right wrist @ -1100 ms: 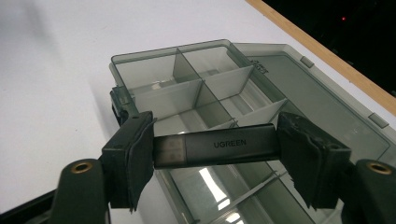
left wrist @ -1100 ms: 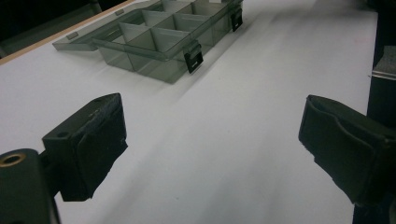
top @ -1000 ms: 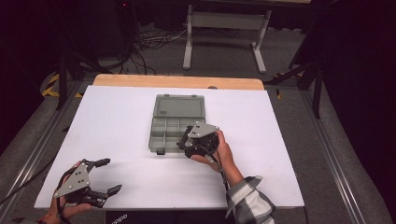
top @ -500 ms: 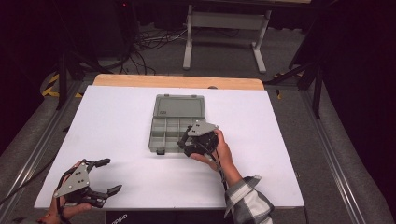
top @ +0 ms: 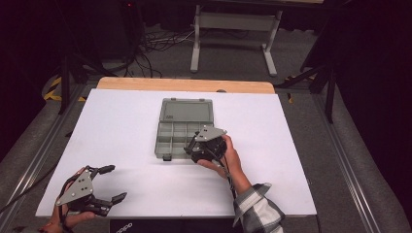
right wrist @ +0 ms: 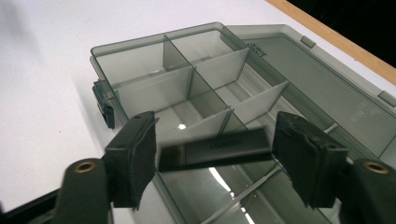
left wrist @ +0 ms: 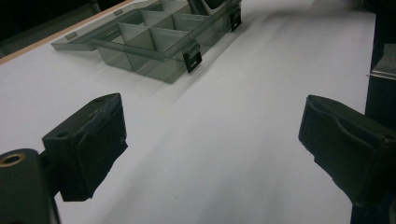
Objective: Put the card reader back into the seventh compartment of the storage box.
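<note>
The right gripper [right wrist: 212,156] had just been closing its jaws, which gripped a dark divider strip [right wrist: 215,148] by its ends above the open compartment box [top: 180,132]. The box lay mid-surface [top: 121,126], lid flat behind. Well away from the box, the left gripper [top: 111,183] hovered, jaws apart and empty.

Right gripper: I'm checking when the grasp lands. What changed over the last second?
The right gripper's jaws have just been closing on the dark divider strip between them, above the open compartment box; the pads now press on the strip's ends. Nothing else visibly moved: the open left gripper and the box stayed where they were.
</note>
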Motion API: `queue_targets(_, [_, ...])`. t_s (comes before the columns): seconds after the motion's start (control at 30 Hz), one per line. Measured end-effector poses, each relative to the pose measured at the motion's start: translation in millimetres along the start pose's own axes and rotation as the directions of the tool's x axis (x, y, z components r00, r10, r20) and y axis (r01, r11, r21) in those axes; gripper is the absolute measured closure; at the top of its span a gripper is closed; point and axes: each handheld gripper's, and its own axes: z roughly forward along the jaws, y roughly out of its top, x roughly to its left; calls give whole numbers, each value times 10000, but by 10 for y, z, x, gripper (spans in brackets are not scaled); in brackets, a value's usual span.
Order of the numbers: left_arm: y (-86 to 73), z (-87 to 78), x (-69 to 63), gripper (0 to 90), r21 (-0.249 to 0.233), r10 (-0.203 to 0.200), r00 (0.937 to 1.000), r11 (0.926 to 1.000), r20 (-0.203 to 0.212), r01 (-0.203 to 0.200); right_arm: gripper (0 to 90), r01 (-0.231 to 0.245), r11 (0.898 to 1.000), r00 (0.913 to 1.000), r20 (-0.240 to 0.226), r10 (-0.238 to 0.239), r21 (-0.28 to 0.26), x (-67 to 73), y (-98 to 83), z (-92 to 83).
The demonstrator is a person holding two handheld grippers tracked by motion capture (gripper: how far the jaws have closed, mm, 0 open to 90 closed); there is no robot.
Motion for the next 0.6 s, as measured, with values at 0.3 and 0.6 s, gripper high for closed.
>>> queue_targets(0.3, [0, 0, 1, 83, 23, 4, 10000, 10000, -4, -4, 339, 22, 10000, 10000, -36, -22, -45, 9, 3, -3])
queue_targets(0.6, [-1, -3, -4, 84, 12, -47, 10000, 10000, -20, 47, 341, -80, 9982, 9997, 247, 95, -596, -4, 13, -74])
